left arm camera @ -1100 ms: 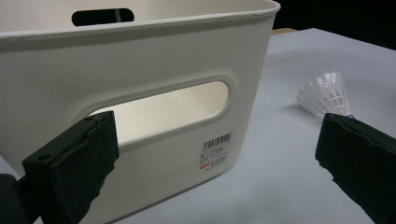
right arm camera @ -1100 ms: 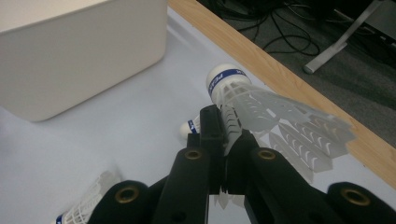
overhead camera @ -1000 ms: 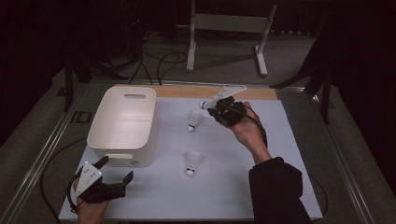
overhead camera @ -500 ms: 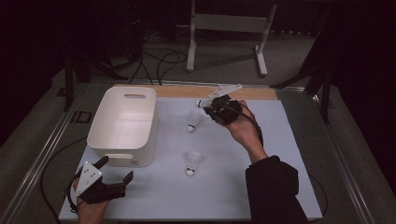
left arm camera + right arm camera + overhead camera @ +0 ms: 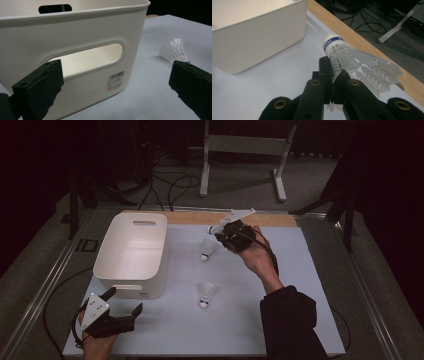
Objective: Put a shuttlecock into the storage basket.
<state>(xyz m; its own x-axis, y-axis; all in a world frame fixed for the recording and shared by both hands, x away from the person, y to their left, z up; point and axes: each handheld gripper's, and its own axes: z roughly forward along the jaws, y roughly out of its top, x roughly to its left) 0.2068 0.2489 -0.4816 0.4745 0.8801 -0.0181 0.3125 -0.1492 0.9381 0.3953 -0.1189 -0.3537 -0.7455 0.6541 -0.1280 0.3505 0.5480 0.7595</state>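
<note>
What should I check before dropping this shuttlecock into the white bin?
1. Grip: right gripper shut on the held shuttlecock, pinching its skirt: ok.
2. White bin upright and open at the top: ok.
3. Held shuttlecock over the bin: not ok, it is off to the bin's right, above the mat.
4. Left gripper open, at the bin's near end, not over its opening: ok.
5. Two other shuttlecocks lie on the mat, outside the bin: ok.
6. Skirt undamaged by the pinch: cannot tell.

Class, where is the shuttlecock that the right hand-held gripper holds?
The held shuttlecock is pinched by its skirt in the right hand-held gripper, raised at the far side of the table, right of the white bin, above another shuttlecock.
</note>
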